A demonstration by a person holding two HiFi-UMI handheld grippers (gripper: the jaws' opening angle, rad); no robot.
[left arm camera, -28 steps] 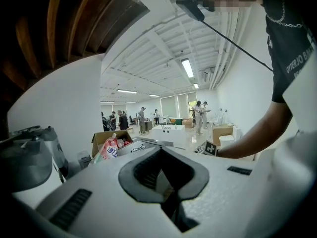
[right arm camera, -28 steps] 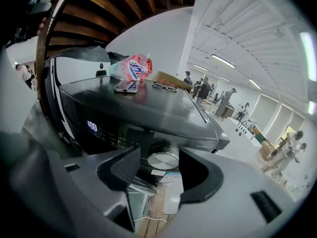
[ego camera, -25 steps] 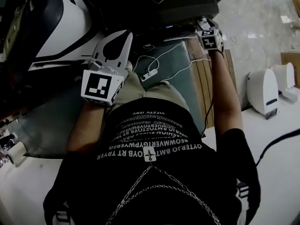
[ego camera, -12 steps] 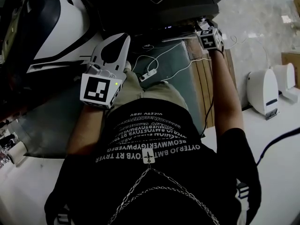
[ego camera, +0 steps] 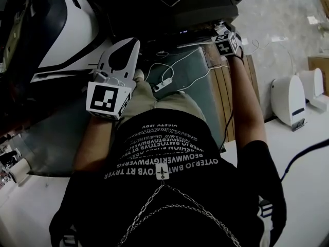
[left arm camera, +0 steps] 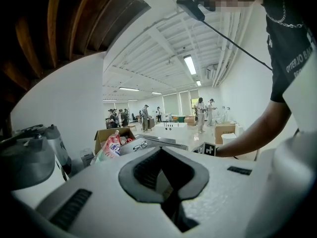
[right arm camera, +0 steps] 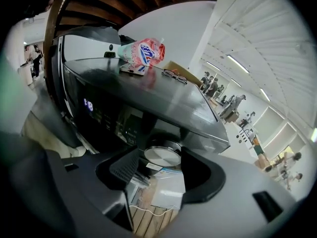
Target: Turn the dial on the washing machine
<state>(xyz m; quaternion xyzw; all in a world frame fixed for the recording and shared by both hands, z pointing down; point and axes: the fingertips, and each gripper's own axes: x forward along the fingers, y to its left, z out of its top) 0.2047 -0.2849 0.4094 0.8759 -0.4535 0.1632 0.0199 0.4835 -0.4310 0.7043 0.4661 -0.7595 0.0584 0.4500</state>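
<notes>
Head view: washing machine cut off by top edge, and its dial is hidden there. Right gripper view: right claw jaws have just been opening w/ dial between them. Dial's edges sit partly behind the pads. Panel print & blue display too small to read. Pouch label blurred. Distant people too small to make out.

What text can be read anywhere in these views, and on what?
"OYTERJO BMT", roughly: white print on the person's black shirt; its other lines are too distorted.
Blurred: blue lettering on the pouch atop the washing machine.
Unreadable: blue glow of the display.
Too small: sticker below the dial.
</notes>
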